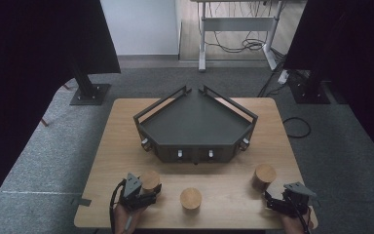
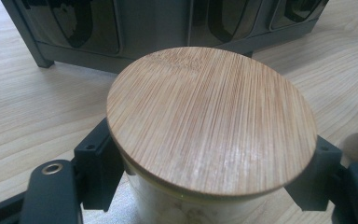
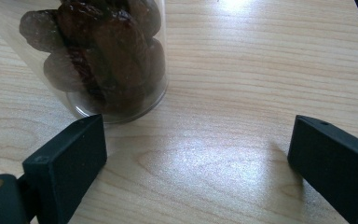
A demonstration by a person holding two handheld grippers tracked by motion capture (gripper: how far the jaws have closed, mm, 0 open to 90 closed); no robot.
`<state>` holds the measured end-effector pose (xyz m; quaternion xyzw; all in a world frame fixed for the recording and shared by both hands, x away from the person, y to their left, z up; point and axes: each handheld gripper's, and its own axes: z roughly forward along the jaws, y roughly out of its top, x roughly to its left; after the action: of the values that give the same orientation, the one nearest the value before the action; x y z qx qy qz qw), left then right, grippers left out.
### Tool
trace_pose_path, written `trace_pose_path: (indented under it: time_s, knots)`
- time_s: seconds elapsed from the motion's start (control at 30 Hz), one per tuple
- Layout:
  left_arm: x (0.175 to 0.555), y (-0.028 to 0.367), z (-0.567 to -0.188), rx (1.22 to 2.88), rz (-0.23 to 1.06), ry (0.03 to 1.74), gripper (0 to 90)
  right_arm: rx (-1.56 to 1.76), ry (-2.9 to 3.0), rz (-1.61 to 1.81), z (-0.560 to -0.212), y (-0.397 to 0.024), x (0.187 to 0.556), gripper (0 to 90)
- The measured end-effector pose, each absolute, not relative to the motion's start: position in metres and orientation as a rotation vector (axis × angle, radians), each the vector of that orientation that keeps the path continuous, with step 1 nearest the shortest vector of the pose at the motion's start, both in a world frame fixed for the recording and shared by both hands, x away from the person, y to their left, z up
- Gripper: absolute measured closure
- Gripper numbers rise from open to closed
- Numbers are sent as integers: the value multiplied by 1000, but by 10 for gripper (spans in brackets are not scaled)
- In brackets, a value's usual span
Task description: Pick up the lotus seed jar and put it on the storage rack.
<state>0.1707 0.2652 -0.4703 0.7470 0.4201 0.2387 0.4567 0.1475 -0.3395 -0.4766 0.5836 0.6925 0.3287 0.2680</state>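
The left hand-held gripper (image 1: pixel 148 189) sits at the near left edge of the desk (image 1: pixel 126 141), its two black jaws clamped on the sides of a jar with a round bamboo lid (image 2: pixel 212 119). In the left gripper view the lid spreads wide over the jaws, which press the glass body just beneath its rim, and the jar stands upright on the wood.

Over at the near right corner, the right hand-held gripper (image 1: pixel 271 200) hangs with its jaws wide apart, nothing between them. A second jar (image 3: pixel 98 56), clear glass filled with dark dried fruit, stands just beyond its left jaw, near but not gripped.

A third lidded jar (image 1: pixel 191 198) stands between the two hands. Farther back, mid-desk, sits a dark grey angular tray (image 1: pixel 195 124) with raised rails.
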Motion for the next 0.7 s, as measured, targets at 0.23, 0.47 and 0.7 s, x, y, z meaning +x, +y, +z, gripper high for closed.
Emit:
trace_pose_path:
  time_s: [0.23, 0.47, 0.7]
  knots:
    - [169, 264, -470, 1829, 585, 1050, 248, 1574, 1869, 887, -477, -340, 147, 36]
    - [164, 264, -467, 1810, 607, 1032, 249, 1573, 1870, 888, -477, -340, 147, 36]
    - [160, 265, -464, 1789, 622, 1018, 249, 1573, 1870, 888, -477, -340, 147, 36]
